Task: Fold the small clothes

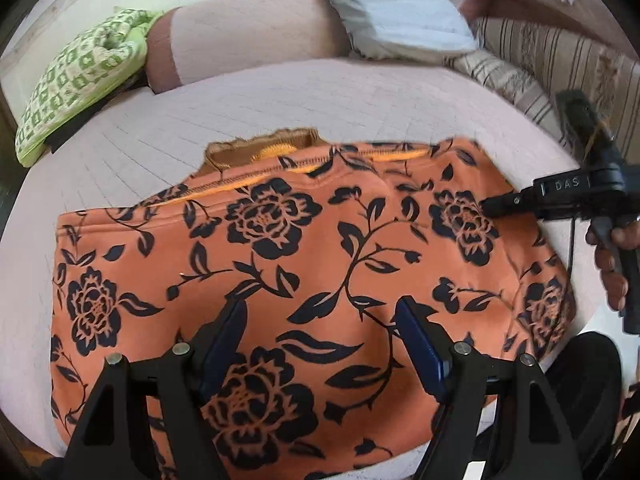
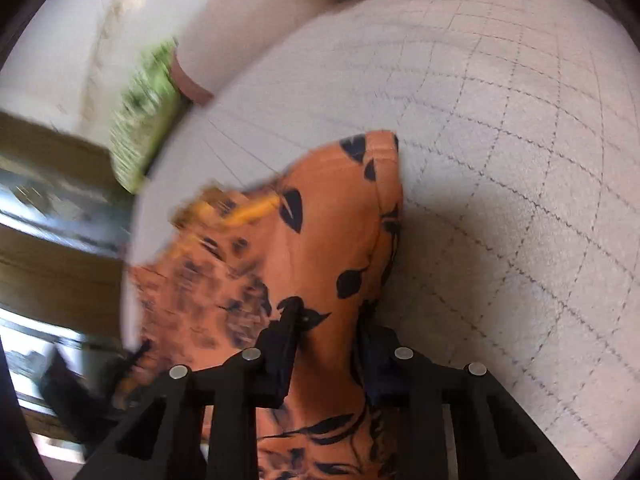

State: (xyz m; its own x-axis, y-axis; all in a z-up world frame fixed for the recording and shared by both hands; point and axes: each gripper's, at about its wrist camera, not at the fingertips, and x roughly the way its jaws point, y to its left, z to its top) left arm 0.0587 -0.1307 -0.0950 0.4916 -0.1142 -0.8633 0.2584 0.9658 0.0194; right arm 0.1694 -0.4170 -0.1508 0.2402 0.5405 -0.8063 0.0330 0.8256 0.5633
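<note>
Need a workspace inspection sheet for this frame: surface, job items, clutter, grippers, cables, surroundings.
Surface: pale quilted bed cover, stitched in squares.
Job's things: orange floral garment lying mostly flat, brown collar at its far edge; one edge is bunched up between the right gripper's fingers.
Clutter: green patterned cushion, white pillow, striped cushion at the back.
Grippers: left gripper open, above the garment. Right gripper shut on the garment's edge fold.
Cables: thin dark cable hanging beside the right gripper.
Surroundings: pink bolster by the wall; wooden furniture at left in the right wrist view, blurred.
</note>
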